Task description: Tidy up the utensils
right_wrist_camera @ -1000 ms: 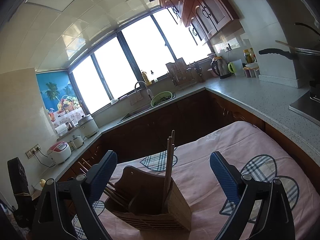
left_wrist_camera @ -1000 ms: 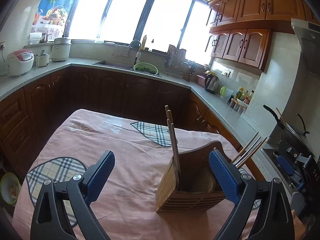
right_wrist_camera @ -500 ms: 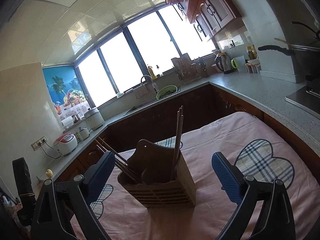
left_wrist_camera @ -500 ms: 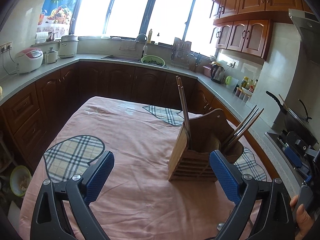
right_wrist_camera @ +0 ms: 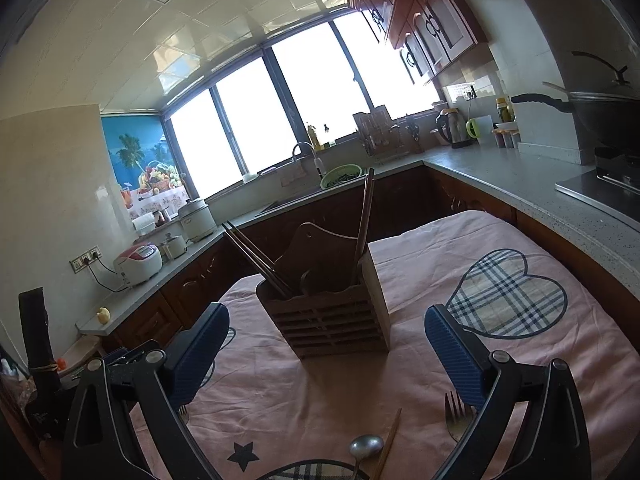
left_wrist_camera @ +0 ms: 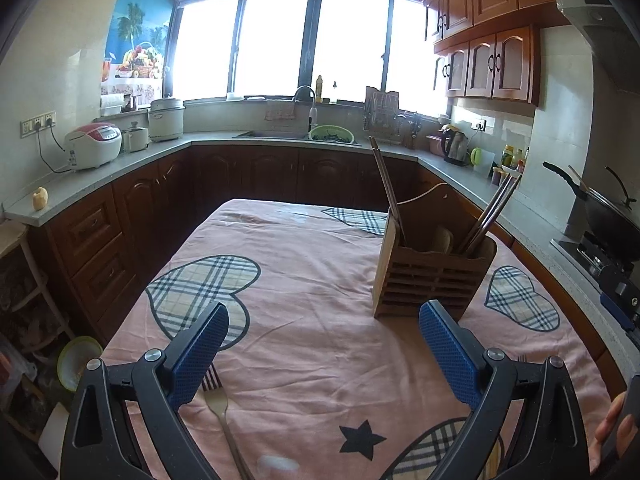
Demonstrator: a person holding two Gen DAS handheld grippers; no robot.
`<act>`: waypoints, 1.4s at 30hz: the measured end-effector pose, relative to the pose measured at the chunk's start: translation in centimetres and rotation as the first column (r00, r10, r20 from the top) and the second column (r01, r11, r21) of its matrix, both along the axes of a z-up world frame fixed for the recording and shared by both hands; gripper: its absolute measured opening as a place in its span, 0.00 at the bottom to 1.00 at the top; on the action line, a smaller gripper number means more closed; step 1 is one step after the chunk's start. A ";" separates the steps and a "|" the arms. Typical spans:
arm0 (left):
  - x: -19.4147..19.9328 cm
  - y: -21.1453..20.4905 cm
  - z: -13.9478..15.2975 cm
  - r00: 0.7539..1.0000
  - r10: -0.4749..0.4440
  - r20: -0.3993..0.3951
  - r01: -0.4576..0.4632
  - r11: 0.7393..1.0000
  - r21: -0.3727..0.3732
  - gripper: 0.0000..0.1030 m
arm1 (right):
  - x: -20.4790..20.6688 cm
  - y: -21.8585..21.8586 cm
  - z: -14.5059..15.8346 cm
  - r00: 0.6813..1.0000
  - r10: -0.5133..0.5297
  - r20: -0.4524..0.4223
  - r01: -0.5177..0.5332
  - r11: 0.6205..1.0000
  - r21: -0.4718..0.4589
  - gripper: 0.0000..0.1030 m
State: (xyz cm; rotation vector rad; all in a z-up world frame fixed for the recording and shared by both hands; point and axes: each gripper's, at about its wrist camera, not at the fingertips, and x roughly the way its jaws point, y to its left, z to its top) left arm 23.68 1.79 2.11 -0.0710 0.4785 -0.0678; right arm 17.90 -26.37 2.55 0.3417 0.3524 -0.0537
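A slatted wooden utensil holder (left_wrist_camera: pixel 430 276) (right_wrist_camera: pixel 334 316) stands on the pink tablecloth with dark chopsticks (left_wrist_camera: pixel 386 184) (right_wrist_camera: pixel 362 220) leaning out of both ends. My left gripper (left_wrist_camera: pixel 322 354) is open and empty, back from the holder. A gold fork (left_wrist_camera: pixel 218 402) lies on the cloth by its left finger. My right gripper (right_wrist_camera: pixel 326 356) is also open and empty, facing the holder. Near the cloth's front edge in the right wrist view lie a metal spoon (right_wrist_camera: pixel 365 446), a wooden chopstick (right_wrist_camera: pixel 390 440) and another fork (right_wrist_camera: pixel 456 414) beside the right finger.
The table (left_wrist_camera: pixel 304 264) wears a pink cloth with plaid hearts. Counters run round the room with rice cookers (left_wrist_camera: pixel 94 146), a sink (left_wrist_camera: pixel 276 134), a kettle (left_wrist_camera: pixel 456 146) and a wok on the stove (left_wrist_camera: pixel 608 212). A person's hand (left_wrist_camera: pixel 610 428) shows at the lower right.
Both grippers have drawn back from the utensil holder, which now looks smaller and farther off. Forks, a spoon and a chopstick have come into view near the table's front edge.
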 end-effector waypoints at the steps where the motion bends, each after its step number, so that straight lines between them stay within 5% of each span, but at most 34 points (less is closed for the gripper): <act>1: -0.6 0.1 -0.2 1.000 -0.002 0.008 0.002 1.000 0.004 0.94 | -0.7 0.3 0.1 1.000 -0.002 0.012 0.002 1.000 -0.013 0.97; 8: -3.4 1.1 -1.5 0.997 -0.064 -0.045 0.063 0.998 -0.009 0.98 | -4.7 3.1 0.1 0.998 -0.004 0.059 0.014 0.987 -0.162 0.99; 15: -7.5 1.9 1.8 0.996 -0.051 0.067 0.051 0.999 0.005 0.99 | -7.2 4.9 2.5 0.997 0.024 0.079 -0.001 0.962 -0.274 1.00; 20: -10.0 1.9 1.3 0.995 -0.050 0.081 0.047 0.998 0.038 0.99 | -9.6 5.7 4.4 0.986 0.013 0.165 0.037 0.953 -0.301 1.00; 32: -11.6 1.7 -3.4 0.997 -0.017 0.076 0.013 0.999 0.053 0.99 | -11.5 6.8 -3.5 0.990 -0.029 0.136 0.074 0.939 -0.337 1.00; 42: -13.1 1.0 -5.0 0.994 -0.011 0.109 0.001 0.996 0.088 0.99 | -11.8 6.9 -6.0 0.995 -0.021 0.095 0.049 0.950 -0.308 1.00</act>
